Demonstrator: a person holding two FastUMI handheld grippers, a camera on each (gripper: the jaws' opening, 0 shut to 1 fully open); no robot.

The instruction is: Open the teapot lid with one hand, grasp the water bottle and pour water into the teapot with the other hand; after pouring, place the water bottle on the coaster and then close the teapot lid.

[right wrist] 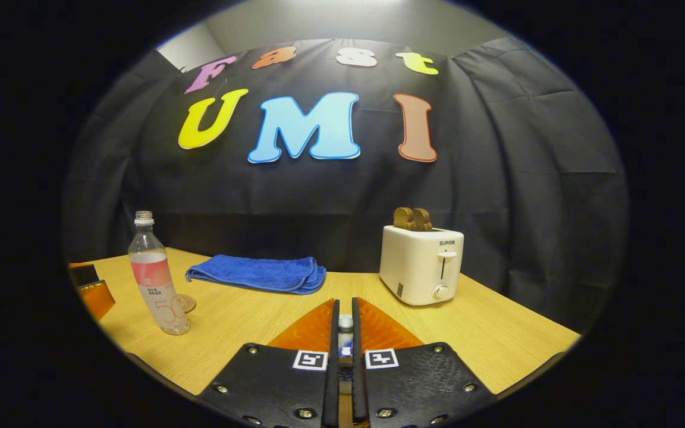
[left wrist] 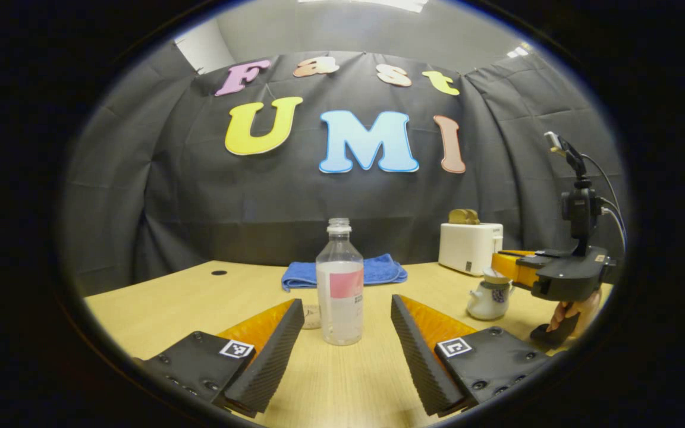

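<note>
A clear water bottle [left wrist: 339, 285] with a pink label stands upright on the table, just ahead of my left gripper [left wrist: 346, 303], whose open fingers flank it without touching. A round coaster [left wrist: 311, 317] lies right behind the bottle. In the right gripper view the bottle [right wrist: 155, 279] and coaster [right wrist: 187, 303] sit far left. My right gripper [right wrist: 345, 306] is shut on the teapot lid's knob [right wrist: 346, 324]. The white and blue teapot [left wrist: 490, 297] stands under that gripper [left wrist: 556, 270]. I cannot tell whether the lid is lifted.
A white toaster [right wrist: 421, 267] holding bread stands at the back right. A folded blue towel [right wrist: 259, 273] lies at the back centre against the cloth wall. A hand [left wrist: 574, 312] holds the right gripper near the table's right edge. A small dark hole [left wrist: 219, 273] marks the tabletop.
</note>
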